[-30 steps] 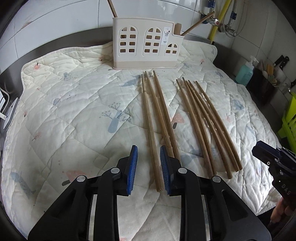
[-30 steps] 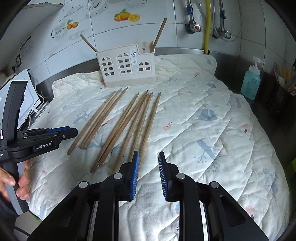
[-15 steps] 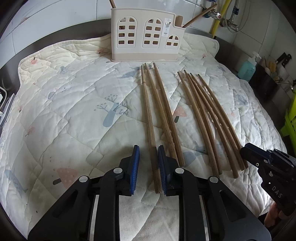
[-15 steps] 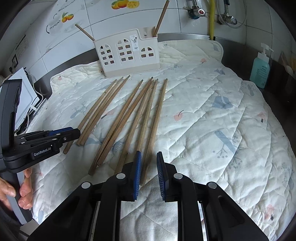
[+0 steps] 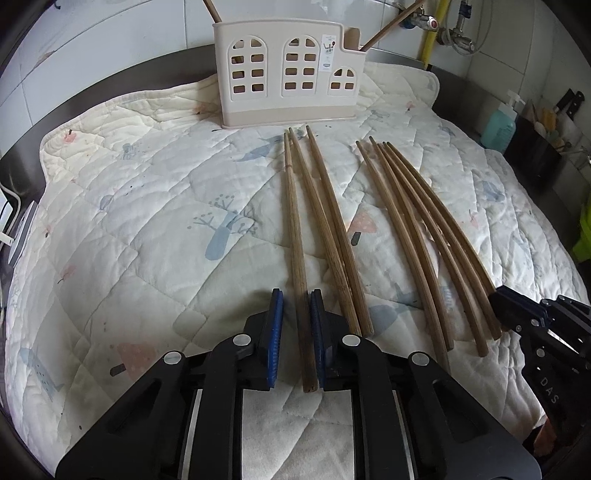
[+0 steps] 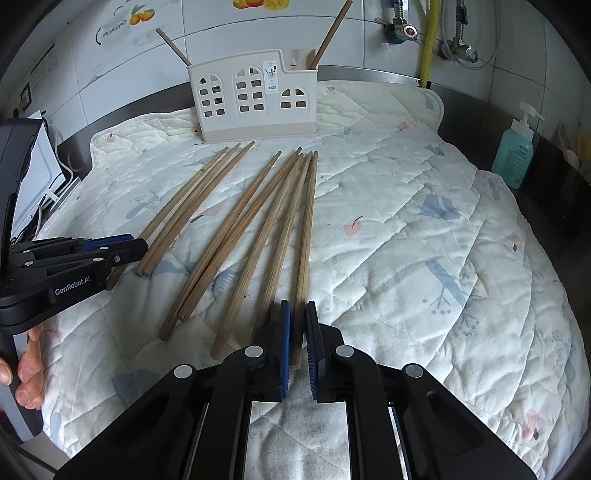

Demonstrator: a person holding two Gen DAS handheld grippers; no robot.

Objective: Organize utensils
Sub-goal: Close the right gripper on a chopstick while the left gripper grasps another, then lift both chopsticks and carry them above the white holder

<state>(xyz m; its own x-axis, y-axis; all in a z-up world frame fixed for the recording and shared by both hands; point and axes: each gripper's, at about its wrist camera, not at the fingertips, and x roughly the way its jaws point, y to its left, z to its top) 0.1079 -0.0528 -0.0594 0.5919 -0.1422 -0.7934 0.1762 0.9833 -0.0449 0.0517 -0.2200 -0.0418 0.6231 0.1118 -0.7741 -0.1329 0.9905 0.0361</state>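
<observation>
left gripper (image 5: 296, 312) around leftmost chopstick (image 5: 294, 236), right gripper (image 6: 297, 319) around rightmost chopstick (image 6: 307, 229)

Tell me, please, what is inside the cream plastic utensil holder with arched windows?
Two wooden chopsticks lean out of the cream plastic utensil holder, one at each end. Their lower ends are hidden behind its walls, as is anything else inside.

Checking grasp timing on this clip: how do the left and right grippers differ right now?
The left gripper straddles the leftmost chopstick of the group of three; the right gripper straddles the rightmost chopstick of the other group. The left's gap looks wider than the right's. Both are low, not visibly clamped.
</observation>
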